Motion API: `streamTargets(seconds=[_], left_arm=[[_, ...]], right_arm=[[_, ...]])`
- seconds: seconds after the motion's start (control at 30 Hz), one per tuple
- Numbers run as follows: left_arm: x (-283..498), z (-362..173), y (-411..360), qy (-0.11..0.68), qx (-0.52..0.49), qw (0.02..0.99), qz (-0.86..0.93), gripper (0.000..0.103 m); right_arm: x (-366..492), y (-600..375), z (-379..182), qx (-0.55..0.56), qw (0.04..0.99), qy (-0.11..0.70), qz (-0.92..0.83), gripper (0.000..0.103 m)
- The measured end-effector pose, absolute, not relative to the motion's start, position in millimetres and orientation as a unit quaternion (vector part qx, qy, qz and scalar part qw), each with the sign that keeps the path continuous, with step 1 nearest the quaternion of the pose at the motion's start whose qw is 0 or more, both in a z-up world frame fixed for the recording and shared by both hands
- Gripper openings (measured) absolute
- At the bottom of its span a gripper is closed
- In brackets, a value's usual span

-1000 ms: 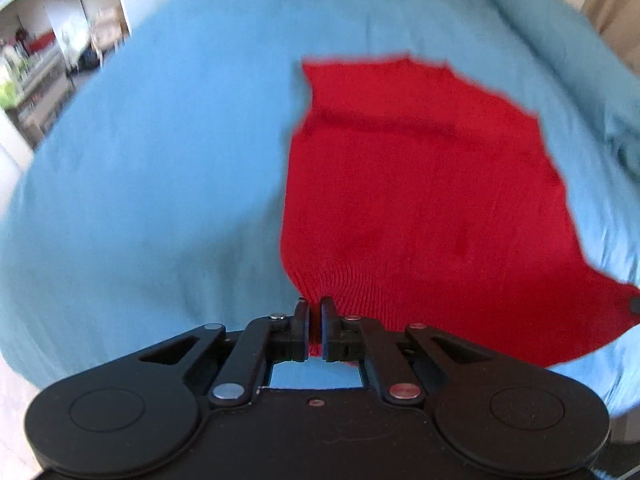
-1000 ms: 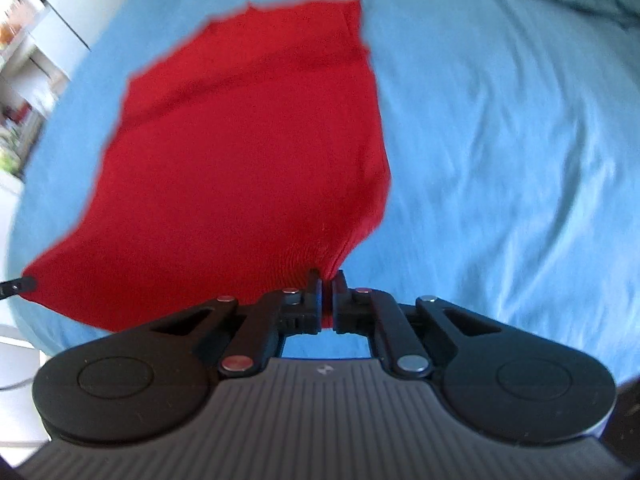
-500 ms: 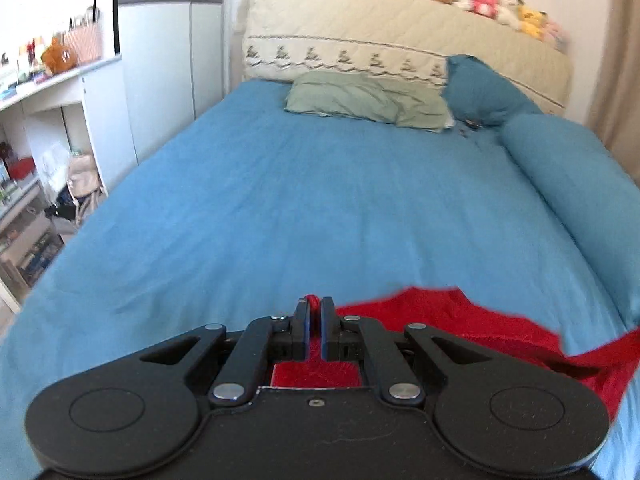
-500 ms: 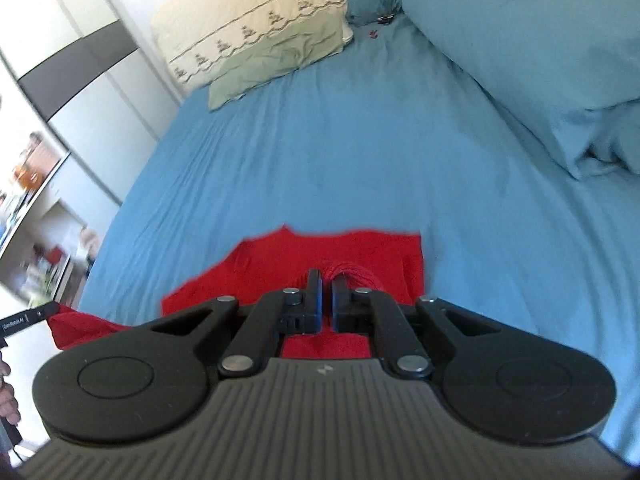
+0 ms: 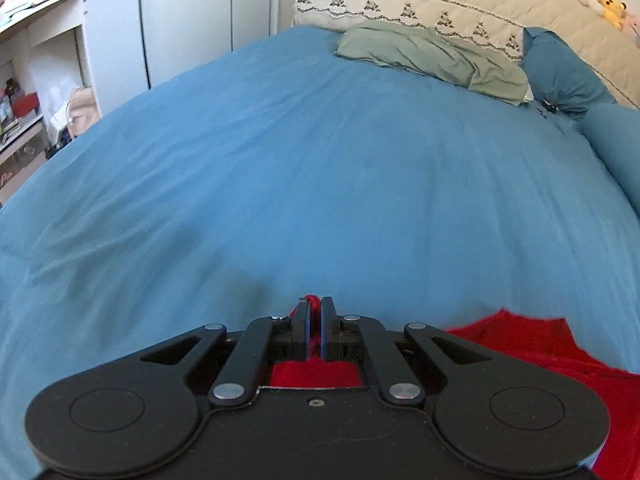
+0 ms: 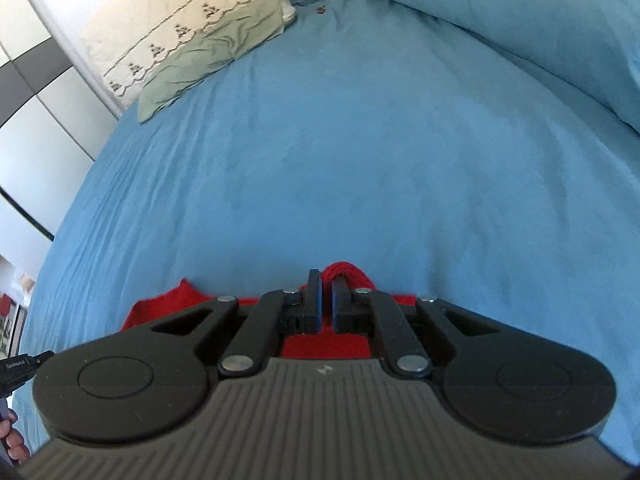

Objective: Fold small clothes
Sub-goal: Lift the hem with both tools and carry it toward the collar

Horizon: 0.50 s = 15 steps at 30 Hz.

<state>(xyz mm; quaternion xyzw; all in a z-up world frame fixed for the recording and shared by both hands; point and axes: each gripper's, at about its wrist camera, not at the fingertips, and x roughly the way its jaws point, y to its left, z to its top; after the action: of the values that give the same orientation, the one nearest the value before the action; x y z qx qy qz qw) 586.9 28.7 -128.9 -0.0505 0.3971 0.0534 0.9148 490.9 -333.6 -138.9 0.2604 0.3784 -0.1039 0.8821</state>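
A red knit garment [image 5: 560, 352] lies on the blue bed [image 5: 320, 168]. Most of it is hidden under the grippers. My left gripper [image 5: 314, 305] is shut on a pinch of its red fabric, and the rest spreads to the lower right. In the right wrist view my right gripper [image 6: 326, 280] is shut on another edge of the same red garment [image 6: 160, 308], which shows to the lower left and between the fingers. A bunch of red cloth sticks up just past the right fingertips.
A green pillow [image 5: 432, 56] and a cream headboard [image 5: 460, 0] are at the far end. Blue bolster pillows [image 6: 520, 20] line the right side. White cupboards and shelves [image 5: 80, 48] stand left of the bed. A hand shows at the lower left of the right wrist view [image 6: 12, 440].
Both grippers have carried the garment's near edge forward over the rest of it. The views tipped up from the flat red cloth to the far end of the bed.
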Motion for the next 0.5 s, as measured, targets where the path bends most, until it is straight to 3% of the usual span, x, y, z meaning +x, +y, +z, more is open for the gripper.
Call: streamTargets(seconds=[0.23,0.33,0.4,0.43,0.47,0.5], left_arm=[[616.2,-148.9,8.9,0.409,-0.008,0.911,0.057,0.005],[615.1,-154.1,8.6,0.414,-0.002,0.908,0.063,0.014],[605.4,-146.5,10.8,0.401,-0.008,0.915,0.05,0.039],[598.9,-141.8,10.3,0.392,-0.003,0.919,0.046,0.061],[589.4,-134.8,9.4,0.383,0.007,0.923,0.042,0.074],[579.2,-128.8,8.1,0.374,0.014,0.927,0.035,0.076]], right_arm=[[523.7,-336.1,-161.2,0.232,0.877,0.403,-0.119,0.019],[524.4,-331.5,-163.1,0.219,0.88,0.408,-0.109,0.025],[521.7,-328.5,-156.2,0.21,0.884,0.404,-0.109,0.049],[516.9,-324.2,-149.5,0.197,0.889,0.397,-0.114,0.079],[507.7,-317.4,-139.7,0.178,0.902,0.377,-0.115,0.095],[499.2,-310.4,-131.7,0.164,0.912,0.362,-0.103,0.099]])
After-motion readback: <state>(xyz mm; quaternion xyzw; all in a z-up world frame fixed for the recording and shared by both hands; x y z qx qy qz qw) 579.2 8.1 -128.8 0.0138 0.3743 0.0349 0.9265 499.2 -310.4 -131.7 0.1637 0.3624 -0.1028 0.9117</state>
